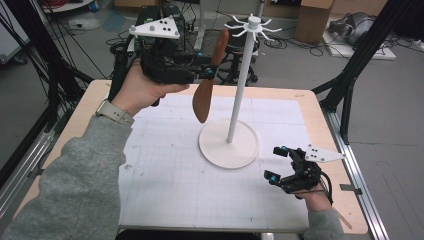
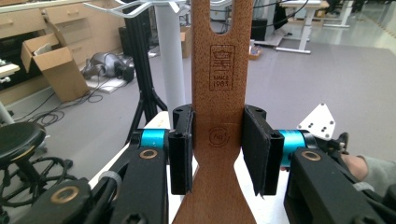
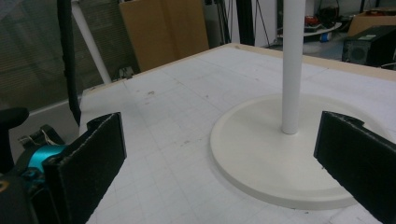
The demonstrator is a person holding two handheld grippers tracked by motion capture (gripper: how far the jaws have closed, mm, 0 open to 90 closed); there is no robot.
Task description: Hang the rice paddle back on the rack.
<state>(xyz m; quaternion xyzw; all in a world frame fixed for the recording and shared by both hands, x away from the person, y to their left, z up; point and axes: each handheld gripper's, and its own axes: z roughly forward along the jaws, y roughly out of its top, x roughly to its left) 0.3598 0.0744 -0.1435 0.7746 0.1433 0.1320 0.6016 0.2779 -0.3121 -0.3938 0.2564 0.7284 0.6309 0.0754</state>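
Grey sleeves and my two hands come in from the bottom of the high view, each hand holding a gripper. My left gripper (image 1: 212, 72) is raised well above the worktop (image 1: 165, 190), and its fingers (image 2: 181, 149) are clamped on the narrow neck of a flat brown wooden spatula (image 1: 205, 95); in the left gripper view the black pads press both edges of the wood, just below a burnt-in stamp and a slot cut in the handle. From above, the spatula hangs roughly upright with a slight tilt, broad blade down and handle end up, clear of the white gridded mat. It sits just beside the pole of a white hook stand with a round flat base (image 1: 229, 145), its handle end near the ring of curved hooks at the top; I cannot tell whether it touches a hook. My right gripper (image 1: 276, 164) rests low at the near right of the worktop, its fingers (image 3: 91, 158) spread wide and holding nothing, pointing at the stand's base, near it but apart
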